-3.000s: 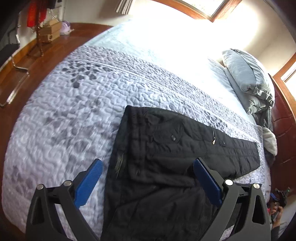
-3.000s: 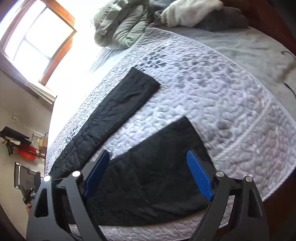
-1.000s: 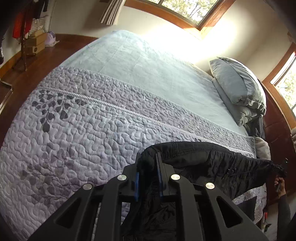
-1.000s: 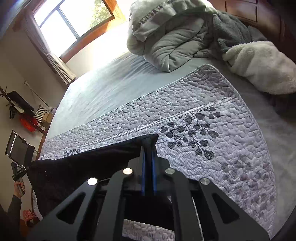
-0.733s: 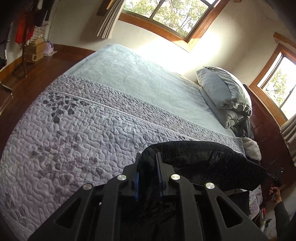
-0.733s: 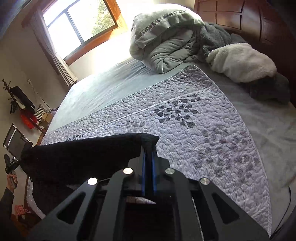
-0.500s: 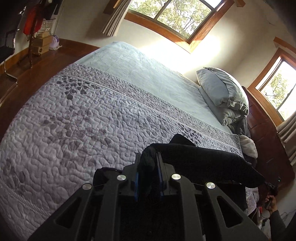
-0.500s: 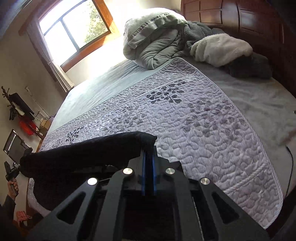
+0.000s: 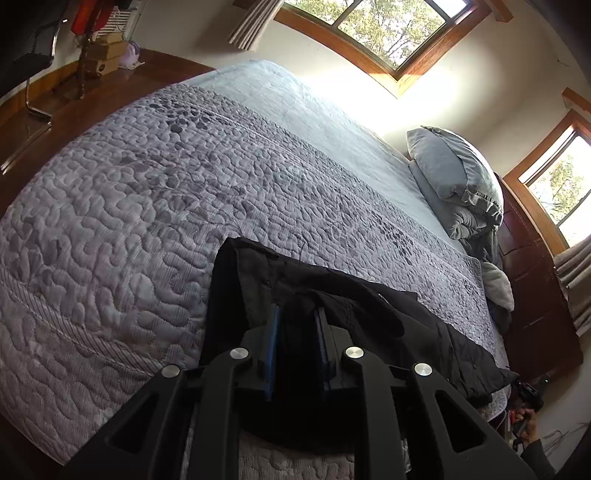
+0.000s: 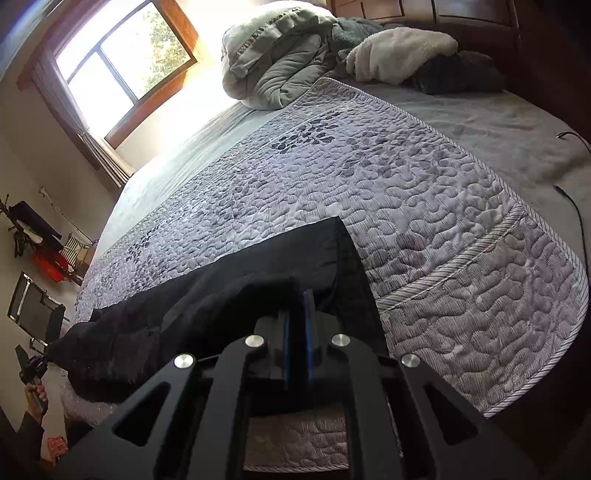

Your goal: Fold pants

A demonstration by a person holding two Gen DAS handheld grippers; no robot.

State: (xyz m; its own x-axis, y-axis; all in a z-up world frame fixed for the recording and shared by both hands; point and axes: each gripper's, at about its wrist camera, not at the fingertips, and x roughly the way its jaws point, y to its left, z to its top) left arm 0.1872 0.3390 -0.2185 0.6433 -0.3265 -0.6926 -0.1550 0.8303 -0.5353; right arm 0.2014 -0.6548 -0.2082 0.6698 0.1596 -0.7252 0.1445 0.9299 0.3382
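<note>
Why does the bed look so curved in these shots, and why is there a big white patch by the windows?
Left wrist view: the fisheye lens bows the quilt, and sunlight under the window washes the wall white, leaving the black pants nearly detail-free. Right wrist view: the same bulge, with glare below its window bleaching the far sheet; the pants read as a dark mass.

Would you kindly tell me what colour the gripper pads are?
Blue pads, clearest in the right wrist view.

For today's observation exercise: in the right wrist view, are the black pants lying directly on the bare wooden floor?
No, the black pants lie on the quilted bedspread covering the bed, not on any floor.
</note>
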